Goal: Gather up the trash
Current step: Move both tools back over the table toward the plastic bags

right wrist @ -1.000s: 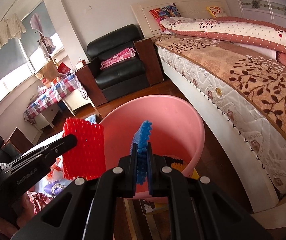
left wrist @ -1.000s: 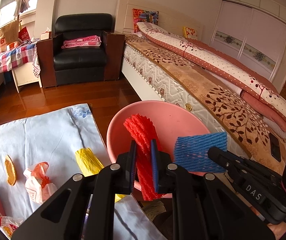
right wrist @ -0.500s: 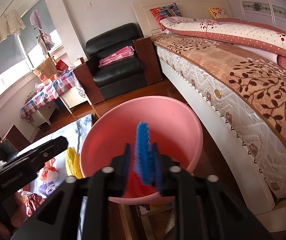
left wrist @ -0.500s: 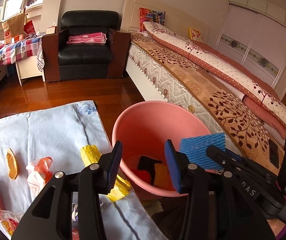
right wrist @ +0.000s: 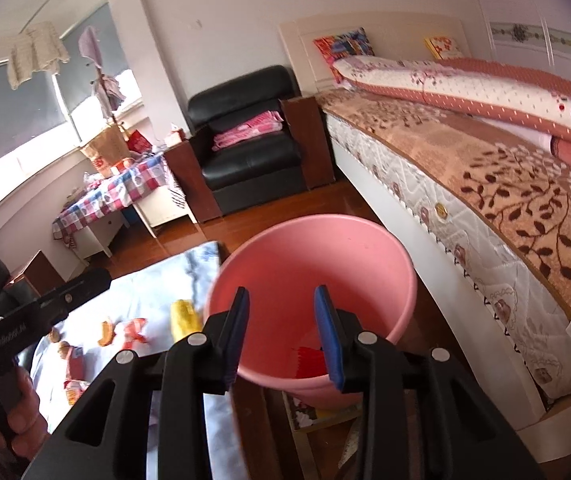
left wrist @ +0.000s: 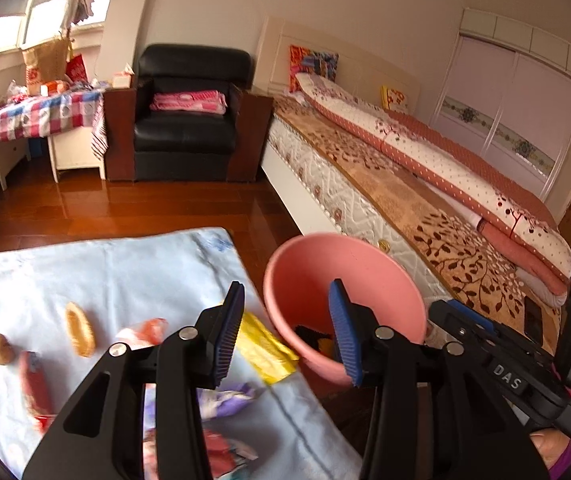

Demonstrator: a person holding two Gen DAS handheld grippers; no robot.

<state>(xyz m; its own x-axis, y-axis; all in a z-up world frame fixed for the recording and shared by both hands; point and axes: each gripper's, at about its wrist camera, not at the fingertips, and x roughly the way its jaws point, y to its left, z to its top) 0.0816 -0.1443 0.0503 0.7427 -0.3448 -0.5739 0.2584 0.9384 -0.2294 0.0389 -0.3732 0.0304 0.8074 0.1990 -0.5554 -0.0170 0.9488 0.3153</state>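
Now that both foam nets have dropped, you're empty-handed: left hand-held gripper (left wrist: 287, 328) and right hand-held gripper (right wrist: 281, 338) have just opened, nothing btwn the jaws. Red net (right wrist: 309, 360) lies at the bottom of the pink bucket (right wrist: 365, 236), just off the tabletop's (left wrist: 125, 264) right edge. Yellow wrapper (left wrist: 265, 344) & other scraps wait on the cloth, so more to collect.
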